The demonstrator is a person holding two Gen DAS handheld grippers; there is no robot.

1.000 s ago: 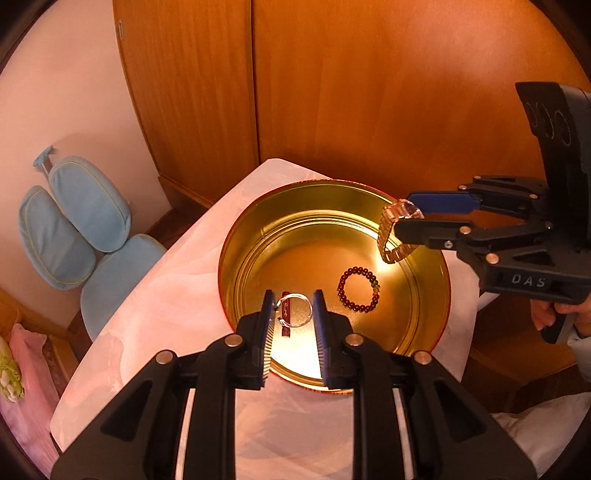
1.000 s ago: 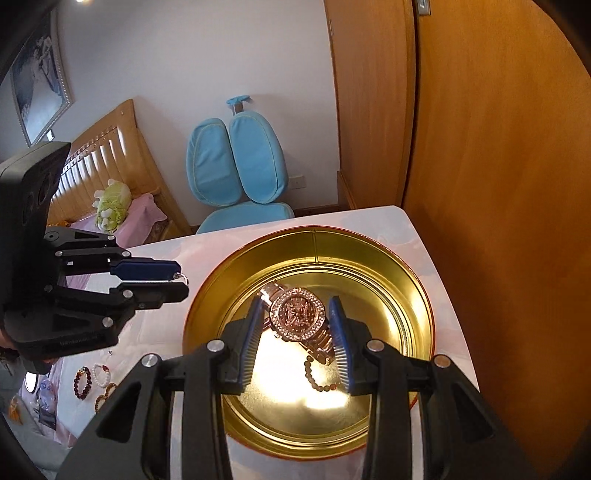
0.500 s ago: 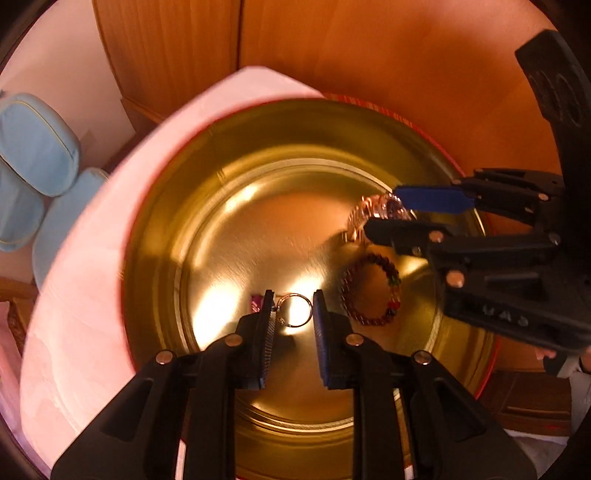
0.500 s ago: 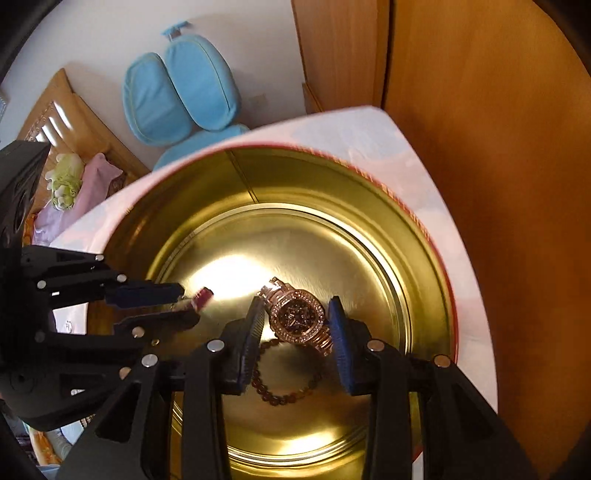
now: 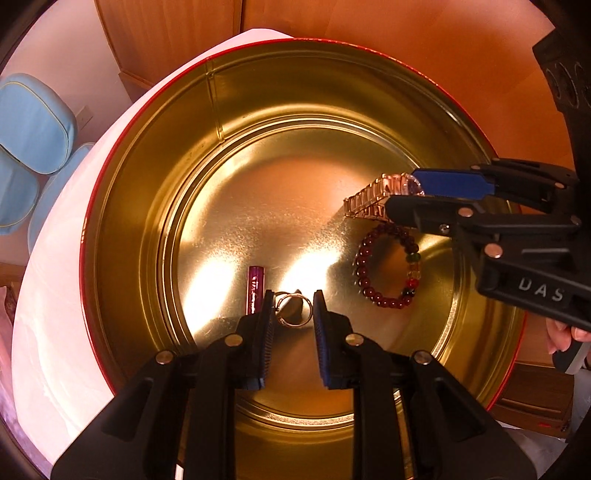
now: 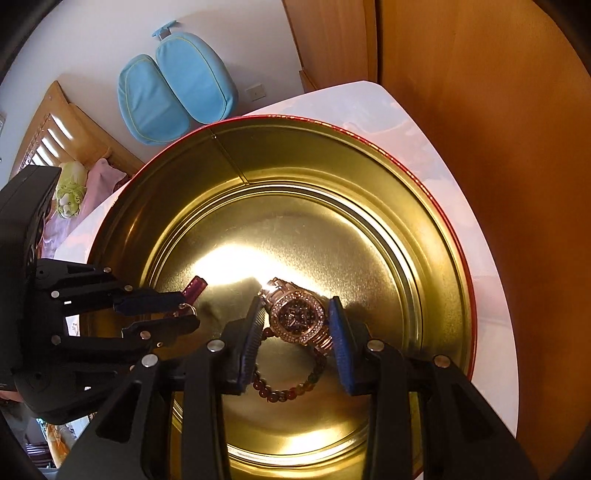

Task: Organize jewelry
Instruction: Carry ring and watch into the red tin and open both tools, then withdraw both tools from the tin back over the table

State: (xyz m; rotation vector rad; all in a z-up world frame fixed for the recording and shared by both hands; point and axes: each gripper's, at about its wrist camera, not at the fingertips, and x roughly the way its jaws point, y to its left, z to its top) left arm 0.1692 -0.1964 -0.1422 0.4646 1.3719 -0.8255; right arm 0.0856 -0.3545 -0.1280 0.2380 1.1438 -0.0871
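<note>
A round gold tin (image 5: 155, 192) with a red rim stands on a white table; it also shows in the right wrist view (image 6: 436, 236). My left gripper (image 5: 294, 308) is low inside the tin, shut on a metal key ring (image 5: 293, 314) with a purple tag (image 5: 255, 291) hanging beside the left finger. My right gripper (image 6: 297, 321) is also inside the tin, shut on a rose-gold watch (image 6: 297, 317), seen side-on in the left wrist view (image 5: 380, 197). A dark red bead bracelet (image 5: 388, 266) lies on the tin floor just under the watch.
Wooden wardrobe doors (image 5: 332, 22) rise right behind the table. A blue chair (image 6: 177, 92) stands by the wall, and a wooden bed (image 6: 55, 136) with a pink cloth lies beyond the table's left side. The white tabletop (image 6: 491, 295) rings the tin.
Both grippers have dropped from above the tin down into it, each still holding its item. The watch now hangs just above the bead bracelet and the key ring is near the tin floor.
</note>
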